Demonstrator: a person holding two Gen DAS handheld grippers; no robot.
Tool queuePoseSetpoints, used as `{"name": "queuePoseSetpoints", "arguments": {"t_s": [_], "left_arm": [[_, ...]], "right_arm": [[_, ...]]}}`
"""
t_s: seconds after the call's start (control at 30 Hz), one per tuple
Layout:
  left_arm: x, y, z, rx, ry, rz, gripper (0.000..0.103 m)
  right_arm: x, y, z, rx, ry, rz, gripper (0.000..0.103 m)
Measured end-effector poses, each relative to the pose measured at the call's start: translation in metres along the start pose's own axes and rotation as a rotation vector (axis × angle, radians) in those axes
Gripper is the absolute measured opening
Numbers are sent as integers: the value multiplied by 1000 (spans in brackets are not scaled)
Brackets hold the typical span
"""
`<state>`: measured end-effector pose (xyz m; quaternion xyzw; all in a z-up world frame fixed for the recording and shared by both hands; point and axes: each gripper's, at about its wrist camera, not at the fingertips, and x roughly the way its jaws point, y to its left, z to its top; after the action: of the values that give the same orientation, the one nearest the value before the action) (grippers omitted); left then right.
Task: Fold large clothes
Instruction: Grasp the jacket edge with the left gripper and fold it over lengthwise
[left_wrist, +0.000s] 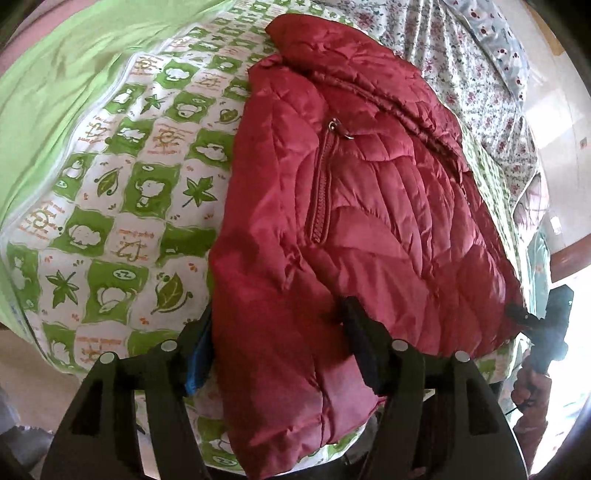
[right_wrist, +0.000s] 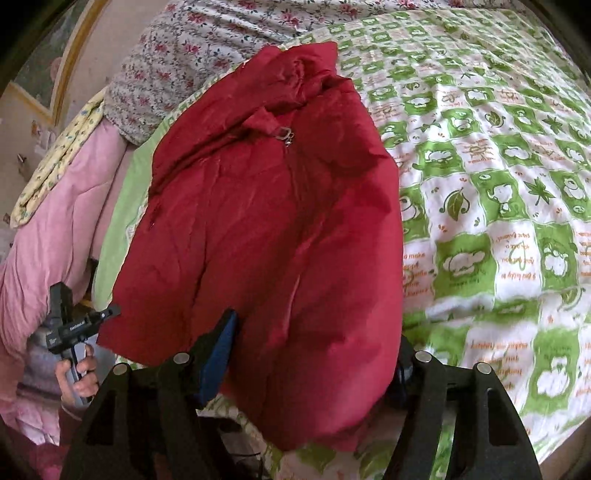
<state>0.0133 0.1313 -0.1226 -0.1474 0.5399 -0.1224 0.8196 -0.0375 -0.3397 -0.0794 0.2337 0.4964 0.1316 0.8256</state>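
Left wrist — red jacket (left_wrist: 354, 206) on quilt (left_wrist: 122, 206) | left gripper (left_wrist: 277, 343) jaws apart, straddling hem | right gripper (right_wrist: 314, 354) likewise

You are facing a bed (right_wrist: 554, 398) spread with a green-and-white checked quilt (right_wrist: 480, 192) printed with leaves and cartoon animals. At its far end lies a floral sheet (right_wrist: 177, 62), with a pink quilt (right_wrist: 48, 236) and a yellow flowered cloth (right_wrist: 55, 162) bunched along one side. Bright daylight washes out the pale wall (left_wrist: 561, 122).
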Motion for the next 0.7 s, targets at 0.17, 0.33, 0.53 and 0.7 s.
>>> {"name": "queuePoseSetpoints", "arguments": {"t_s": [0.17, 0.33, 0.53, 0.7], "left_arm": [[1, -3, -4, 44, -4, -6, 64], [-7, -15, -5, 83, -39, -70, 52], [-8, -25, -6, 141, -43, -98, 48], [4, -28, -10, 160, 4, -74, 48]], "right_arm": [[-4, 2, -5, -17, -11, 11, 64], [-2, 8, 0, -35, -33, 15, 40], [-3, 6, 1, -25, -58, 46, 38], [-1, 1, -4, -19, -49, 38, 42]]}}
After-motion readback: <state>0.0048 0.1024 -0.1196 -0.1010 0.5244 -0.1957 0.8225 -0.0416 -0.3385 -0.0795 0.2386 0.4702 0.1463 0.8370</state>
